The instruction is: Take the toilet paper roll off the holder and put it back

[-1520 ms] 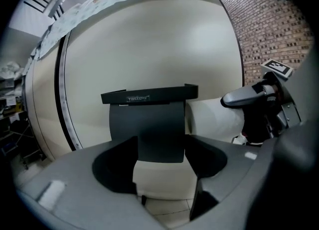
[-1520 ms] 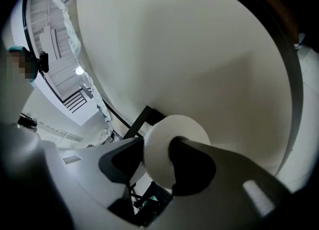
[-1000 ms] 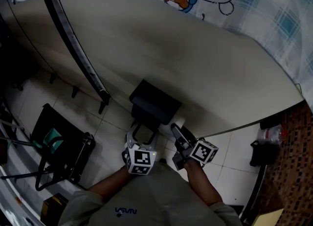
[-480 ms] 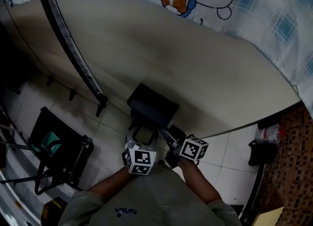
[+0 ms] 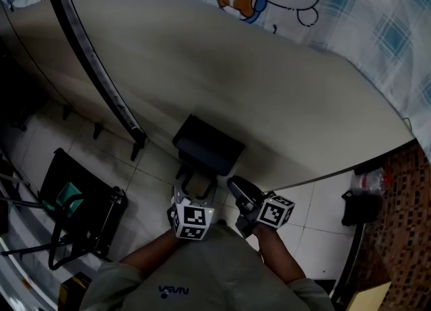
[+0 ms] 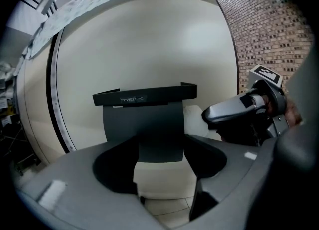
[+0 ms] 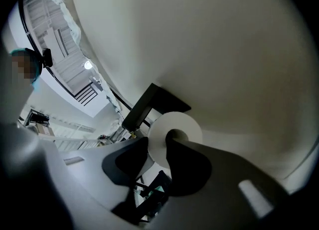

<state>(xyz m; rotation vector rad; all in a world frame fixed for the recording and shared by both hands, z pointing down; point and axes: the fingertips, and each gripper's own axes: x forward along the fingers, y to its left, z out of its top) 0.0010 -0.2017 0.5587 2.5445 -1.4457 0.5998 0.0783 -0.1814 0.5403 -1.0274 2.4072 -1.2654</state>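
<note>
The roll (image 7: 185,123) sits on the holder (image 7: 149,102), its open end facing the right gripper (image 7: 157,142). That gripper's jaws are nearly together on the roll's wall: one tip reaches into the core and the other presses the outside of the paper. In the left gripper view the roll (image 6: 195,119) shows as a white patch just right of the holder (image 6: 144,119), with the right gripper (image 6: 234,112) against it.

The holder is black, with a flat shelf on top and a flap hanging down in front. It is fixed to a cream wall (image 5: 269,87).

The left gripper (image 6: 162,169) is held low in front of the holder with its jaws wide apart and nothing in them; the flap shows in the gap beyond them. From the head view it (image 5: 195,185) hovers just under the holder (image 5: 209,143), beside the right gripper (image 5: 237,185).

Below lies a white tiled floor (image 5: 155,168), with a black rack (image 5: 81,202) standing well to the left. A checked cloth (image 5: 363,7) with a cartoon figure hangs above the wall.
</note>
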